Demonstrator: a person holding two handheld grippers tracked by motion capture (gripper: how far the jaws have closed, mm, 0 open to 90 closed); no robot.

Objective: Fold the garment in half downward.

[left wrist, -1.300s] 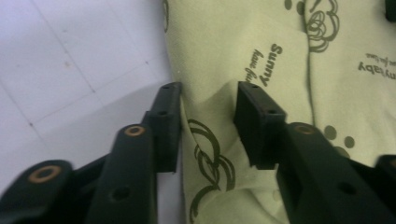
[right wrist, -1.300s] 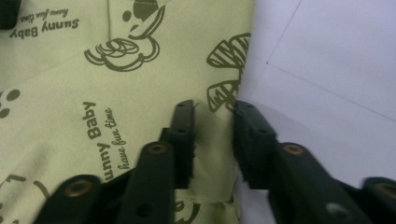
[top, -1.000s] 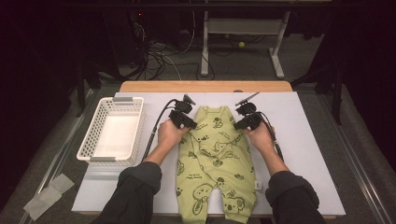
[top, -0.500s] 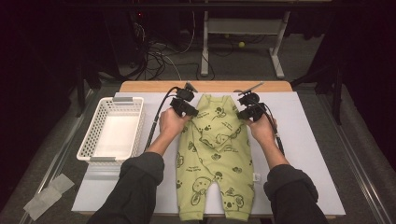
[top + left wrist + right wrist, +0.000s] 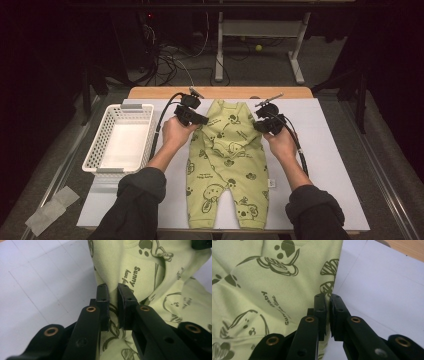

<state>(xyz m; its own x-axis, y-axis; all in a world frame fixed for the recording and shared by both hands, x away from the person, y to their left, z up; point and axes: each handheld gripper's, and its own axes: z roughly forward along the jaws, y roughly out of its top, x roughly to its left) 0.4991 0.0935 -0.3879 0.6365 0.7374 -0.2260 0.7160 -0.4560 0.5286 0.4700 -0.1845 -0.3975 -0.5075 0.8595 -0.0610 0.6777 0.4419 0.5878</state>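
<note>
A light green baby romper (image 5: pixel 227 160) printed with dark koalas lies lengthwise on the white table sheet (image 5: pixel 330 150), legs toward the near edge. My left gripper (image 5: pixel 198 120) is shut on the romper's left side near the top; the left gripper view has its jaws pinching a fold of the green fabric (image 5: pixel 130 270), left gripper (image 5: pixel 113 288). My right gripper (image 5: pixel 260 125) is shut on the romper's right edge, and the right gripper view shows that cloth edge (image 5: pixel 287 277) caught between the jaws, right gripper (image 5: pixel 327 298). Both hold the upper part lifted off the sheet.
A white plastic basket (image 5: pixel 120 137) stands on the table's left part. A wooden table edge (image 5: pixel 220 92) runs along the far side. A scrap of paper (image 5: pixel 50 210) lies on the floor at the lower left. Cables and a desk frame stand beyond the table.
Both hands have moved toward the far edge and upward with the romper's top in their grip, drawing the garment farther up the table and stretching it out.
</note>
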